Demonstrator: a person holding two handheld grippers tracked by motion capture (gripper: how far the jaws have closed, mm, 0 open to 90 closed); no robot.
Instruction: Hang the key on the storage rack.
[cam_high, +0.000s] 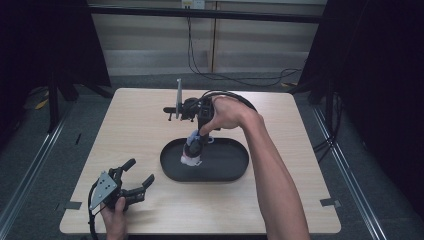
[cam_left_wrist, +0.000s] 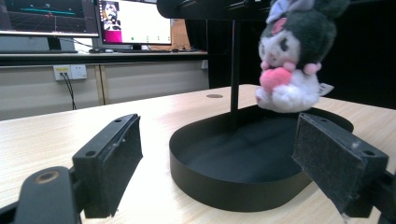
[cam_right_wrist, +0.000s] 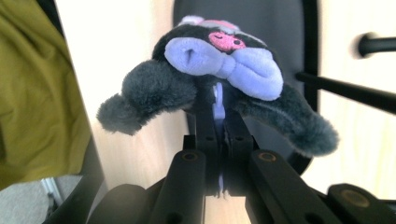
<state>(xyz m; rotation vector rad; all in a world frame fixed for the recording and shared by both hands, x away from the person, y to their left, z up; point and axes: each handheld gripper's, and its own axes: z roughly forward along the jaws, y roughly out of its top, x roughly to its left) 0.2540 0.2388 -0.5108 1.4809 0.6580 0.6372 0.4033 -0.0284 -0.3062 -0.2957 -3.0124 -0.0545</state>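
A dark grey plush toy (cam_high: 192, 151) with a lilac bow, white body and pink heart hangs over the left part of a black oval tray (cam_high: 227, 162). My right gripper (cam_high: 196, 138) points down from above, shut on the toy's head. In the right gripper view the jaws (cam_right_wrist: 219, 119) meet on a lilac tag behind the bow of the toy (cam_right_wrist: 219, 58). My left gripper (cam_high: 140, 171) rests open at the table's front left, nothing between its jaws. In its own view the left gripper (cam_left_wrist: 219, 158) faces the tray (cam_left_wrist: 224, 189) and the hanging toy (cam_left_wrist: 287, 60).
The tray sits mid-table on light wood (cam_high: 135, 130), with bare wood around it. Cables (cam_high: 235, 77) trail on the floor behind the far edge. Monitors (cam_left_wrist: 135, 21) stand on a desk beyond the table. Olive cloth (cam_right_wrist: 37, 93) lies beside the table.
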